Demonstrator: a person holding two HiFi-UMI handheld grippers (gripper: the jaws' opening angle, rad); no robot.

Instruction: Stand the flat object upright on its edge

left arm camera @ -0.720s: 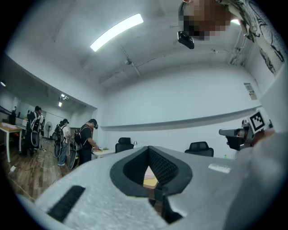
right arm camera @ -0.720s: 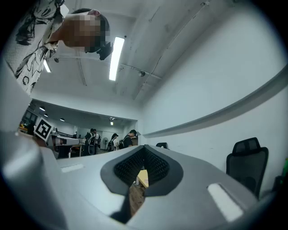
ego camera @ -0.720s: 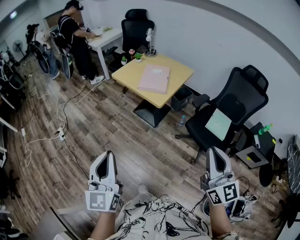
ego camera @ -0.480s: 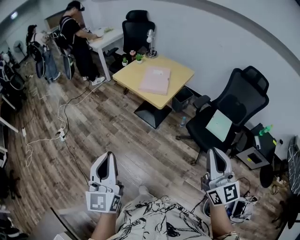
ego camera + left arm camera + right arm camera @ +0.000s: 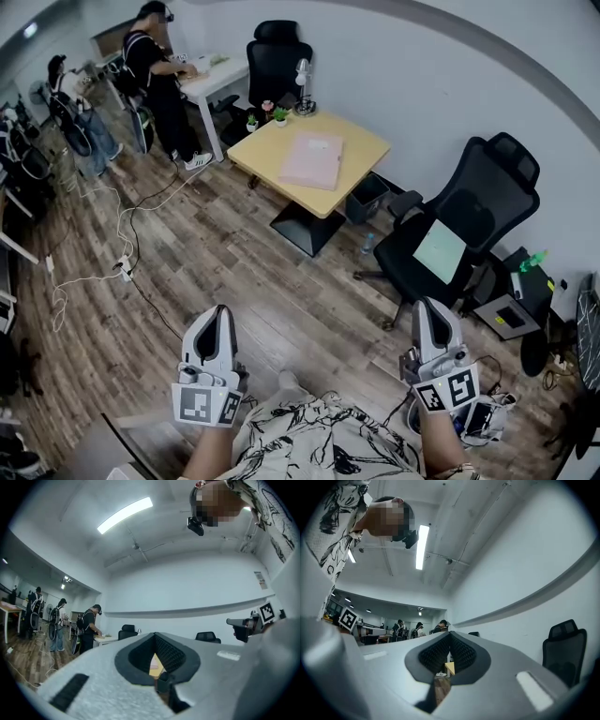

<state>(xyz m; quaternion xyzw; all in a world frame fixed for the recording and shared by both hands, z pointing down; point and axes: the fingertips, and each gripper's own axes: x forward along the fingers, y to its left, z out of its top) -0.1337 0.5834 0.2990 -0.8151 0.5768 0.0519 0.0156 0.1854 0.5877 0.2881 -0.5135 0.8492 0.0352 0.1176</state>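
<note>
– Wood-plank floor (image 5: 234, 281), office room, yellow table (image 5: 361, 150) across from the wearer. The pink flat object (image 5: 312, 159) lies face-down-flat near the table's middle, with small potted plants (image 5: 277, 114) and a lamp (image 5: 300, 89) at the far corner. Grippers?

– Left gripper (image 5: 217, 319) and right gripper (image 5: 427, 305) are both held low by the wearer's body, well apart from the table. On each the jaws are closed together with nothing between them; through each notch only the distant table corner shows.

– Handling estimate for the pink thing?

– It looks like a folder or thin pad – probably light, and likely stiff enough to hold its shape, though it may flex if it is only card. The cover looks smooth, so the pads could slip. A thin edge makes a poor foot: expect it to topple once released.

– Where to take hold?

– My guess is at an edge, nipped across the thickness. One gripper lifts a side while the other steadies the opposite edge (the side nearest the wearer seems easiest to reach).

– Orientation?

– Broad face up. It is nearly square from this angle – the longer side seems to run away from the wearer toward the wall, slightly skewed to the table's edges. I can't call the long axis firmly at this range.
</note>
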